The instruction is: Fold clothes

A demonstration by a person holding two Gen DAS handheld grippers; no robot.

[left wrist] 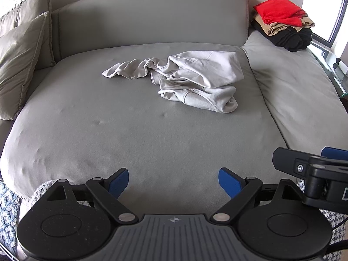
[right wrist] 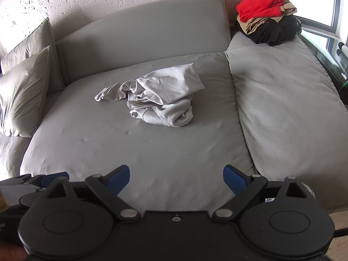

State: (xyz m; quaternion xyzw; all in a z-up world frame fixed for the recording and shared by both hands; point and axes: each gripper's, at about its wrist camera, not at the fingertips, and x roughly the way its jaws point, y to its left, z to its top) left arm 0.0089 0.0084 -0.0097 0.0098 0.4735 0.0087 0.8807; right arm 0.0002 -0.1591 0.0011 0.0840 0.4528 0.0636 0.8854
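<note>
A crumpled light grey garment [left wrist: 184,78] lies bunched on the grey sofa seat [left wrist: 130,134], a sleeve trailing to its left; the right wrist view shows the same garment [right wrist: 161,100] mid-cushion. My left gripper [left wrist: 174,182] hovers over the seat's front edge, well short of the garment, jaws wide open and empty. My right gripper [right wrist: 176,181] stands open and empty too, beside the left one. The right gripper [left wrist: 308,167] shows at the right edge of the left wrist view, and the left gripper [right wrist: 43,180] shows at the lower left of the right wrist view.
A pile of folded clothes [left wrist: 282,24], red on top over tan and black, sits at the far right of the sofa [right wrist: 267,21]. Two olive cushions [left wrist: 19,65] lean at the left. A window and a glass side table [left wrist: 339,76] are at the right. A patterned rug [left wrist: 8,206] lies below.
</note>
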